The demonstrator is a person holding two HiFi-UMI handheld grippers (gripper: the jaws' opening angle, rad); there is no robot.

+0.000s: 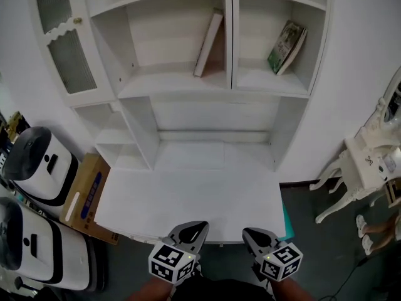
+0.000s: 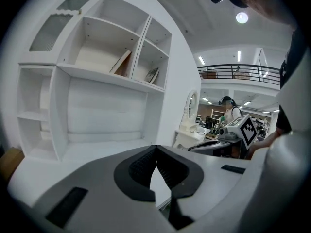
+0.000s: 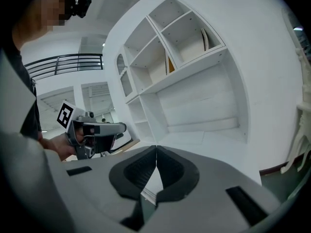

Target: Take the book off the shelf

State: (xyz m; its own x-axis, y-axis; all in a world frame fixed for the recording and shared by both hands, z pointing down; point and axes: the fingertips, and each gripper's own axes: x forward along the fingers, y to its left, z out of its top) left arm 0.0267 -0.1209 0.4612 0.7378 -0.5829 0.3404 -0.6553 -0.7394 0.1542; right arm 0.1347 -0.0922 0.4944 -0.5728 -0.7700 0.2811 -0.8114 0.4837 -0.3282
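Two books lean on the white shelf unit's upper shelf (image 1: 188,85). A pale book (image 1: 208,42) tilts against the divider in the left bay, and a green-covered book (image 1: 287,47) leans in the right bay. Both show in the left gripper view, the pale book (image 2: 121,63) and the green book (image 2: 152,74), and in the right gripper view (image 3: 170,64), (image 3: 204,39). My left gripper (image 1: 199,227) and right gripper (image 1: 249,233) hover side by side at the desk's near edge, far below the books. Each one is shut with nothing in it (image 2: 155,147), (image 3: 156,148).
A white desk top (image 1: 188,193) spreads under the shelves. A cardboard box (image 1: 86,196) and two white machines (image 1: 37,162) stand on the floor to the left. An ornate white table (image 1: 366,165) and a person's feet (image 1: 371,229) are at the right.
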